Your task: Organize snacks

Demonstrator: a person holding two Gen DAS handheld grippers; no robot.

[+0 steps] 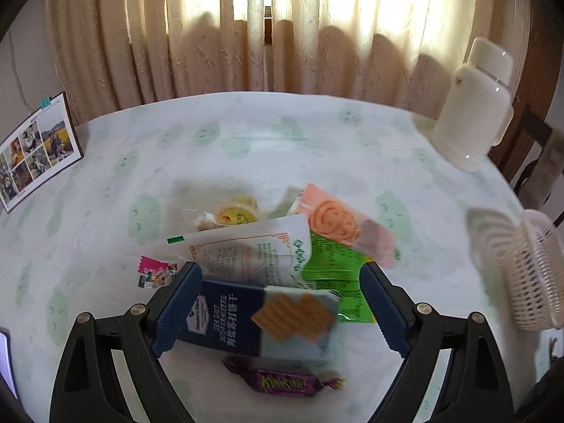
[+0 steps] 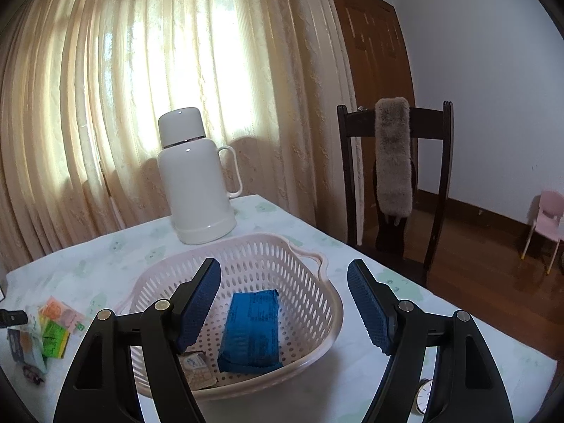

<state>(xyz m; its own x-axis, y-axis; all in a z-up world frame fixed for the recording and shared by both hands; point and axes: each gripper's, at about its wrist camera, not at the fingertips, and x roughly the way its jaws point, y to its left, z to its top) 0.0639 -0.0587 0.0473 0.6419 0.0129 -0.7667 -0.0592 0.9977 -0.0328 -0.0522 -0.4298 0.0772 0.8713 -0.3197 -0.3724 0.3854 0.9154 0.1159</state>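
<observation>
Left fingers: My left gripper has its jaws spread wide, pads pressing on nothing that I can see.
Thing between them: The dark blue cracker pack lies flat on the table between the two fingers; its printed end sits against or just beside the left pad, and its far end stops short of the right pad. Whether the left pad actually touches it I cannot tell through the blur.
Long axis: The pack runs crosswise, from one finger toward the other, tilted slightly, so a close here would squeeze it end to end, not across its narrow width. I judge a roll of the wrist would give a better hold.
Around the fingers: Beyond the tips lie the white packet, the green packet, the pink wafer packet and a yellow jelly cup; nearer than the tips, below the pack, a purple candy.
Right fingers: My right gripper is also spread and empty, hanging over the basket.
In the basket: A blue packet lies between and below the right fingers, long axis running away from me; a small tan packet sits beneath the left finger.
Nearer hand: The left is the one on the pile; the basket lies off to its right.
</observation>
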